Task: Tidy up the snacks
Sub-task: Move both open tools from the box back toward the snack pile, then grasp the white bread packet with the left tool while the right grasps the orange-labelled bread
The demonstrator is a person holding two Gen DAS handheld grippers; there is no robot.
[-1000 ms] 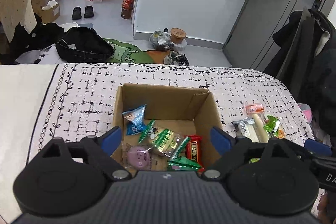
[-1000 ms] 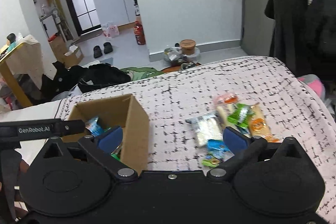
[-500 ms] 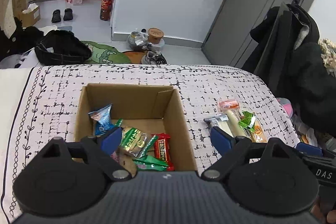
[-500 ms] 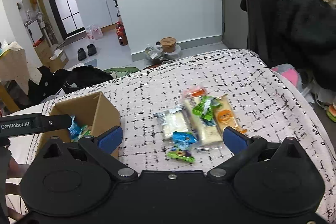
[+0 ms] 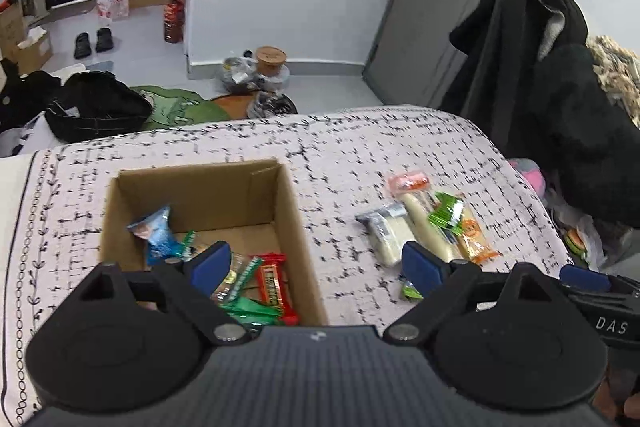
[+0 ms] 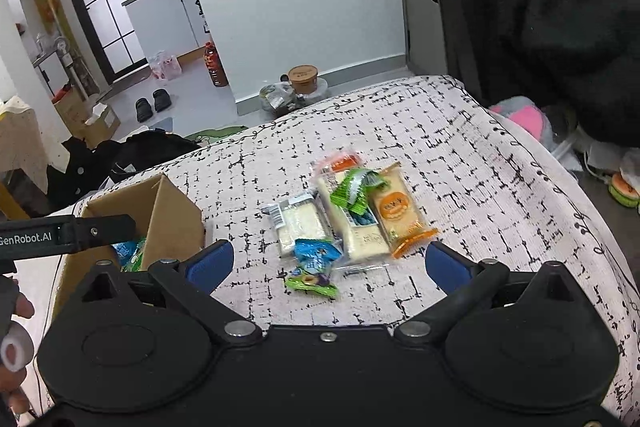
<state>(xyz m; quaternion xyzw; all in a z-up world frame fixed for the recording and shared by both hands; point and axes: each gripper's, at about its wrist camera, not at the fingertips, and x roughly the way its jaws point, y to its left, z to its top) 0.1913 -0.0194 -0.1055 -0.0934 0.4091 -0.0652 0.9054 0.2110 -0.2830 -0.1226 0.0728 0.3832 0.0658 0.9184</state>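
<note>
At the bottom of the left wrist view the left gripper (image 5: 316, 263) spreads its blue-padded jaws wide with nothing between them, one pad over the cardboard box (image 5: 298, 227) and the other near the loose snacks. In the right wrist view the right gripper (image 6: 326, 263) also stands wide apart and empty, its pads flanking the near edge of the pile. Just beyond them, at centre frame, lie a small green packet (image 6: 312, 283) and a blue packet (image 6: 316, 254) touching it. Past these, a white wrapped bar (image 6: 298, 225) lies beside a long pale packet (image 6: 352, 231), with a green wrapper (image 6: 354, 187) on top of that and an orange-printed packet (image 6: 398, 215) at its right side. All rest on the black-and-white patterned cloth (image 6: 460, 163). The box sits at the left of both views, open-topped, holding a red bar (image 5: 272, 281), green wrappers (image 5: 250, 307) and a blue pouch (image 5: 158, 235). In the upper part of the frames, on the floor beyond, stand a brown-lidded tub (image 5: 271, 59), a pair of black slippers (image 5: 93, 41) and dark coats (image 5: 560, 75) hanging at the right.
</note>
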